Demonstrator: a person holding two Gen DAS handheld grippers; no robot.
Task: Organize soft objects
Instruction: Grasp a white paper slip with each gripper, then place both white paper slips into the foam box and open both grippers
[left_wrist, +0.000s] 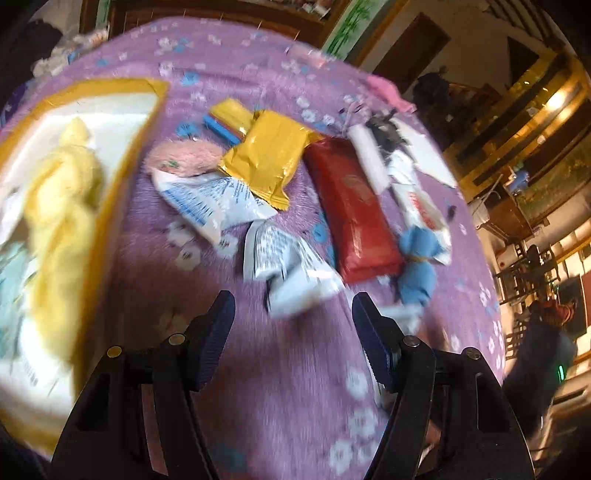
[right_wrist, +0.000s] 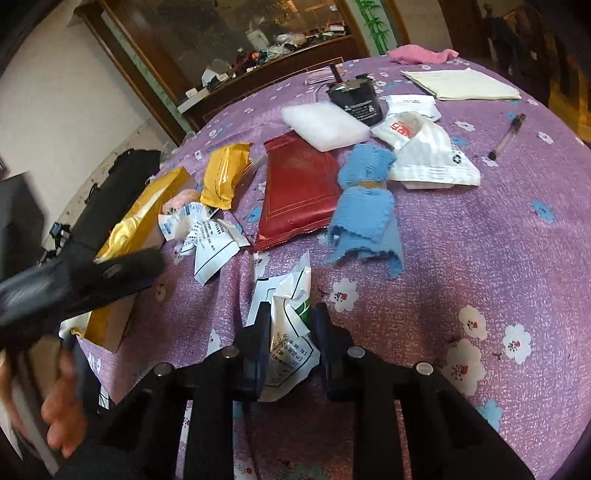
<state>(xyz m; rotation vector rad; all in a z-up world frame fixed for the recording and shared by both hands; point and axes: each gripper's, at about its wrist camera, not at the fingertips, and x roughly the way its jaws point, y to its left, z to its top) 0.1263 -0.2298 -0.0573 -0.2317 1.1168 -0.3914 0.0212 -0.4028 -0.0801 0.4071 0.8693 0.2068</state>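
Currently my right gripper is clamped on a crumpled white plastic bag at 6 o'clock of the right wrist view, just above the purple flowered tablecloth. My left gripper hangs with its jaws apart and nothing between them, near a white printed packet at 12 o'clock from the fingertips. Beyond it lie a red pouch, a blue cloth at 2 o'clock and a yellow packet, while a gold-rimmed box at 9 o'clock holds a yellow cloth.
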